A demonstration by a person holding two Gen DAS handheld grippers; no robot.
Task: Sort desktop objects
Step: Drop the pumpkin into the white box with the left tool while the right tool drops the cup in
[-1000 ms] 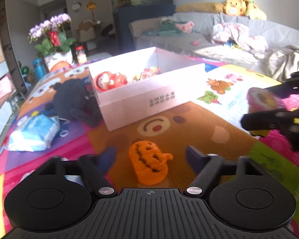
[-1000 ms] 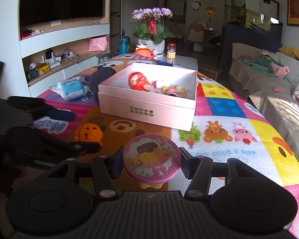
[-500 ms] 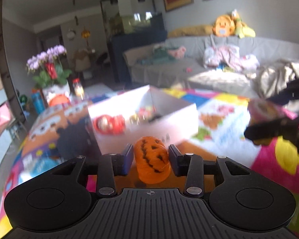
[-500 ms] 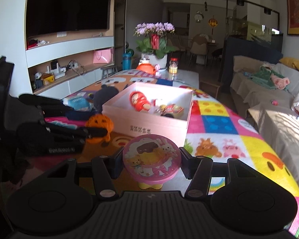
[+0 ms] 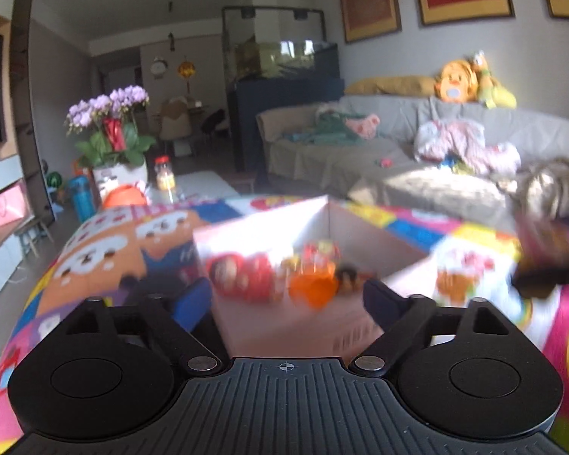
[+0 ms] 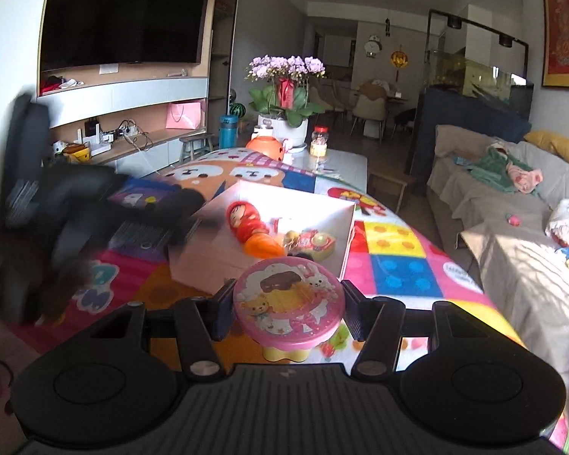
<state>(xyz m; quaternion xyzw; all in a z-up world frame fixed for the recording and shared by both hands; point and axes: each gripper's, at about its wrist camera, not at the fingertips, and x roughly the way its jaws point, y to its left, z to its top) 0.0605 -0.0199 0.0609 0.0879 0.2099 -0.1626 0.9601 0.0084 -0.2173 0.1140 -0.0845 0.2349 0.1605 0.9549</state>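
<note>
The right gripper (image 6: 287, 313) is clenched on a round pink tin (image 6: 287, 303), its ribbed pads pressed to the rim on either side; the glossy lid carries cartoon animals and a yellow base shows beneath, and the tin is held off the table, just short of the box's near wall. The left gripper (image 5: 287, 299) hangs released over that near wall, jaws wide after just opening, nothing between the blue-tipped fingers (image 5: 191, 301). Below it, inside the white cardboard box (image 6: 345, 242), lies the orange pumpkin (image 5: 313, 288), smooth and rounded though blurred, beside a red roly-poly doll (image 6: 244, 223) and small bright trinkets (image 6: 315, 240) toward the box's right wall. The box is shallow, square and open-topped, with matte walls, set mid-table. The table (image 6: 394, 265) is covered by a slick play mat of coloured squares and cartoon bears. At its far edge stand a white pot of purple orchids (image 6: 284, 87), a red-lidded jar (image 6: 318, 142) and an orange round pot (image 6: 265, 146). Beyond, a dark television (image 6: 121, 15) above shelving lines the left wall, and a grey sofa (image 6: 512, 189) strewn with cloth lines the right
</note>
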